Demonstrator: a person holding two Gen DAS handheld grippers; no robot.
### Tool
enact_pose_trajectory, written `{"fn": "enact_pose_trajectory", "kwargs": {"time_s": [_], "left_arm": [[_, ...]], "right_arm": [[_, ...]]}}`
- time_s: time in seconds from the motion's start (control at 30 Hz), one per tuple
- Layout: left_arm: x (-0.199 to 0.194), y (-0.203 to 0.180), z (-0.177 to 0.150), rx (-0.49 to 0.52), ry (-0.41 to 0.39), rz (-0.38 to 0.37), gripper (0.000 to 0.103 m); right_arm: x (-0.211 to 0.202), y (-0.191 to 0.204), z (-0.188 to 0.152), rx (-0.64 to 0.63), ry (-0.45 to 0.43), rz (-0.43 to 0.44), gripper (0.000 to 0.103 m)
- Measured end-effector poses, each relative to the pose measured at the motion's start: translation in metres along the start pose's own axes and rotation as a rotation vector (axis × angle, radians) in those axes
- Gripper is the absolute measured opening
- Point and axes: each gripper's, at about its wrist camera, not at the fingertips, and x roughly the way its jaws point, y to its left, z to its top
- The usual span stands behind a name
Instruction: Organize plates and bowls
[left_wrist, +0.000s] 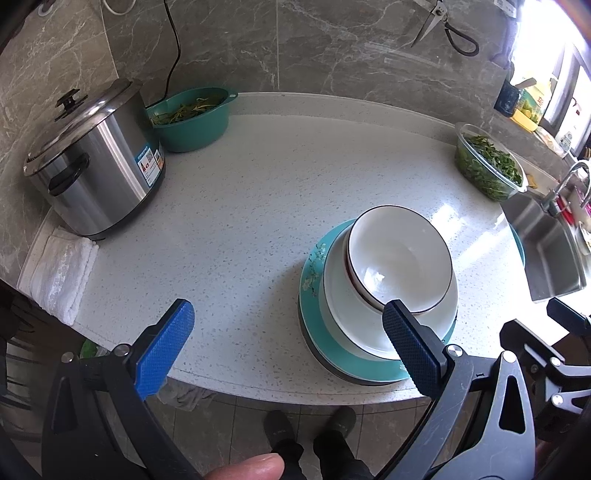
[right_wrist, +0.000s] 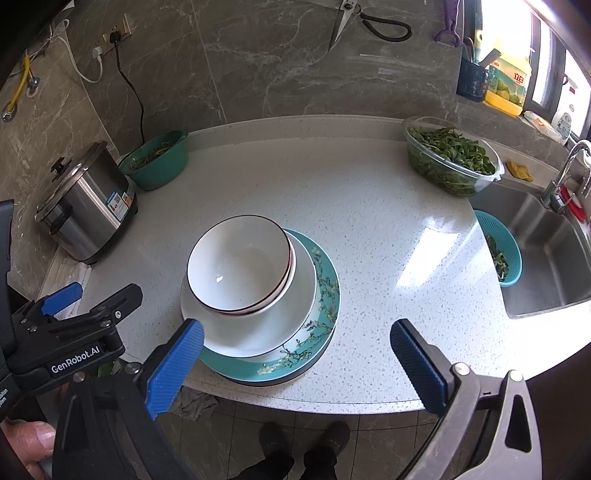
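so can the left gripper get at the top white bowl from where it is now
Probably yes. The left gripper is open and empty, with its right finger already next to the top white bowl on the stack. Nothing stands between them on the counter; it would only need to shift right.

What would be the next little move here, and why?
Probably nothing more than drawing both grippers back. The bowls already sit nested on the white plate, which rests on the teal floral plate, one neat stack near the counter edge. The left gripper and right gripper are both open and hold nothing.
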Motion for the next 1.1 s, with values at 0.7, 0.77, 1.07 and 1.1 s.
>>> {"fn": "enact_pose_trajectory", "kwargs": {"time_s": [0.7,0.77,1.07,1.1], "left_arm": [[0.008,-0.005,0.007,-0.002,0.015,0.009,0.103],[0.008,-0.006,0.007,-0.002,0.014,0.006,0.103],[0.010,-0.005,0.008,0.000,0.018,0.007,0.103],[0.010,-0.004,0.008,0.000,0.019,0.006,0.103]], "right_arm": [[0.009,-0.001,0.004,0.007,0.025,-0.006,0.103],[0.008,-0.001,0.004,0.005,0.023,-0.005,0.103],[0.011,-0.002,0.006,0.004,0.029,-0.003,0.103],[0.012,-0.003,0.006,0.005,0.031,-0.002,0.103]]}}
